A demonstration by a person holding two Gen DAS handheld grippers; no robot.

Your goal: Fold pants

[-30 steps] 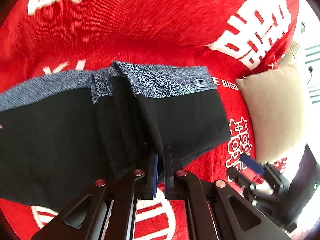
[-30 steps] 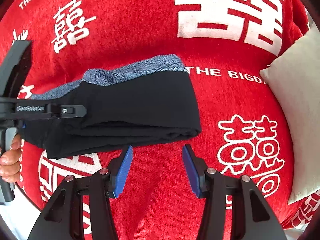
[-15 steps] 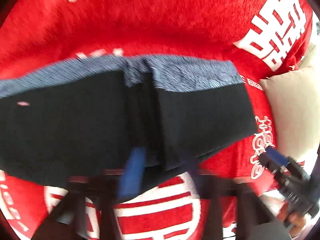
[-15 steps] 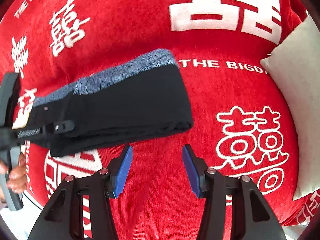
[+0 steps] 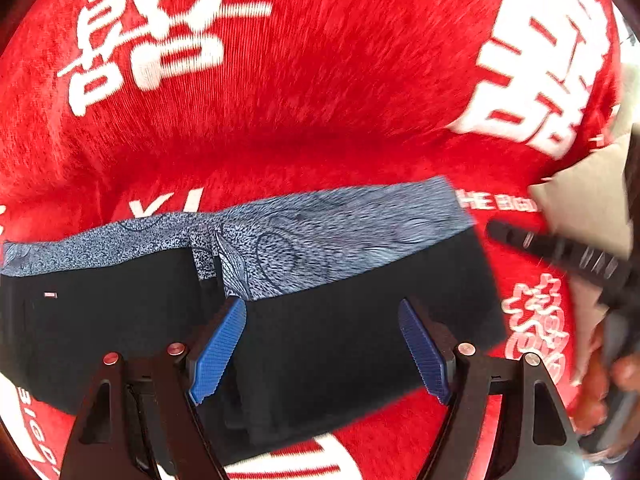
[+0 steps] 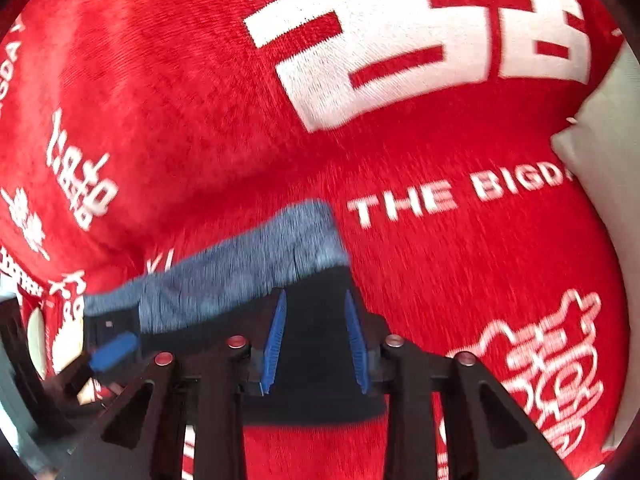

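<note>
- Red blanket (image 5: 320,112) with white lettering carries everything.
- Folded pants (image 5: 340,340), black with a blue-grey patterned band along the far edge, lie on it, long axis left to right.
- Left claw (image 5: 322,350) hangs spread wide above the pants.
- Right claw (image 6: 314,344) stands apart over their right end.

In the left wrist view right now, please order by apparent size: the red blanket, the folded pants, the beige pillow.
1. Red blanket, fills most of the view.
2. Folded pants, though closeness to the camera enlarges them.
3. Beige pillow, cut off by the image edge, so its true size is uncertain.
</note>
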